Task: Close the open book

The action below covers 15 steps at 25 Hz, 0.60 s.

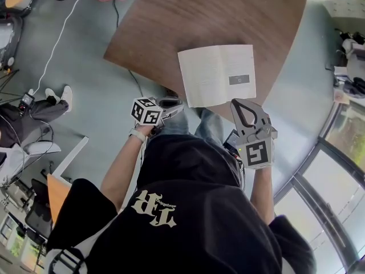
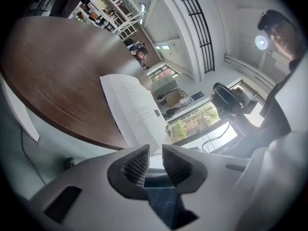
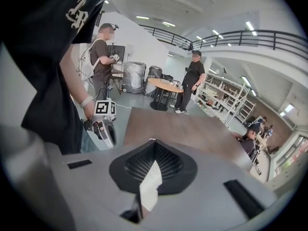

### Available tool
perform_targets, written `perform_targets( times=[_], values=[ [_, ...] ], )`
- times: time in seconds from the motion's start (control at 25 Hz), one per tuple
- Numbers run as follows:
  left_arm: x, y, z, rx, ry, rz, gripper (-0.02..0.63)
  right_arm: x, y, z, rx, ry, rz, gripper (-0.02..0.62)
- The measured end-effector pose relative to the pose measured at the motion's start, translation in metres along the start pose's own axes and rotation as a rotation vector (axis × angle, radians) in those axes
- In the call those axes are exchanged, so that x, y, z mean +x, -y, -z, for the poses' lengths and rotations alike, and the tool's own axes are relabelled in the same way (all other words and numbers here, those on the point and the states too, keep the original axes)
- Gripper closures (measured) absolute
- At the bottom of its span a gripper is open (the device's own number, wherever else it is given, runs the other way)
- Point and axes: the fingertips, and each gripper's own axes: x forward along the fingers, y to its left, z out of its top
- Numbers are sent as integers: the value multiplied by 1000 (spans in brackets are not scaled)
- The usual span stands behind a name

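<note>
White book (image 1: 215, 76) corner under rt claw (image 1: 239, 107)

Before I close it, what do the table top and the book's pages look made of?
Table top: wood or wood-look laminate, brown with streaky grain and a dull sheen; which one I can't tell. Book: thin white paper pages, matt, with grey print; its cover doesn't show.

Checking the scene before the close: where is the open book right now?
In the head view the open book lies flat on the brown table, at its near edge, with the right gripper at the book's near right corner.
</note>
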Motion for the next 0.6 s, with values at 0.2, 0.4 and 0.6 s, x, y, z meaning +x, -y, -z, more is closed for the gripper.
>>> perform_targets(
  times=[0.2,0.4,0.6],
  values=[
    [15,-9,8,-67,11,-36,489,-3,7,11,-28,22,-50,607],
    [35,-36,20,-152,59,-107,485,-5,20,29,-52,51,-87,607],
    [42,-46,22,-205,152,-118,485,-15,31,45,-59,64,-100,607]
  ],
)
